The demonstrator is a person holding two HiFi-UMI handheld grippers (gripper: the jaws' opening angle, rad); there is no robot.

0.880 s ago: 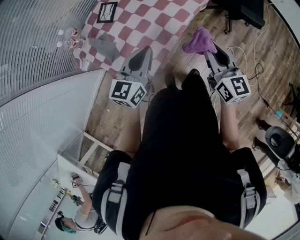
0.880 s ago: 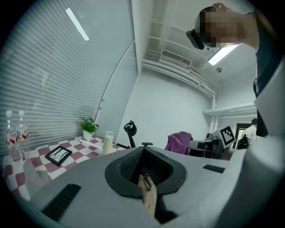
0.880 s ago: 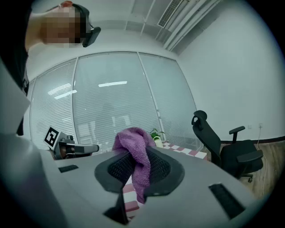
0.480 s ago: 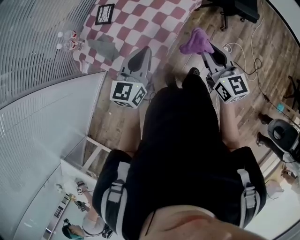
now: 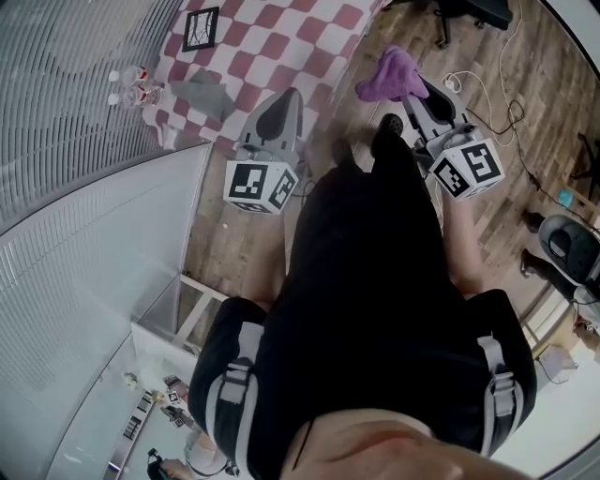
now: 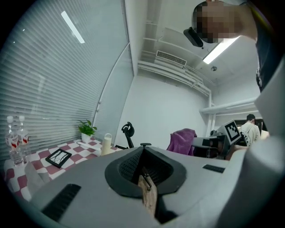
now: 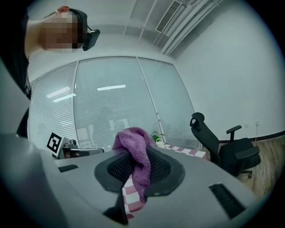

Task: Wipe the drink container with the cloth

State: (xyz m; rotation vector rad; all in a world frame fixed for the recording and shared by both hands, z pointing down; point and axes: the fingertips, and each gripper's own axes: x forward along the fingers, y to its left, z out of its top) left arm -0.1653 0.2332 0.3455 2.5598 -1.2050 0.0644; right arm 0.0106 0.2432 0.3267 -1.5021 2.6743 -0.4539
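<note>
- Water bottles (image 5: pixel 125 84): two, clear, at ten o'clock in the head view, standing at the left edge of the checked surface (image 5: pixel 281 37).
- Picture frame (image 5: pixel 200 28): black, lying flat on the surface at eleven o'clock.
- Drink container (image 6: pixel 107 144): cream, upright on the surface just beside a potted plant (image 6: pixel 87 130), well apart from both grippers.
- Left gripper (image 5: pixel 284 103): at twelve o'clock by the surface's near edge. Its fingers are pressed together with nothing between them.
- Cloth (image 5: pixel 392 73): purple and bunched, at one o'clock above the wooden floor (image 5: pixel 487 84).
- Right gripper (image 5: pixel 417 89): its fingers are clamped on the cloth.
- Office chair (image 7: pixel 218 142): black, at three o'clock in the right gripper view.
</note>
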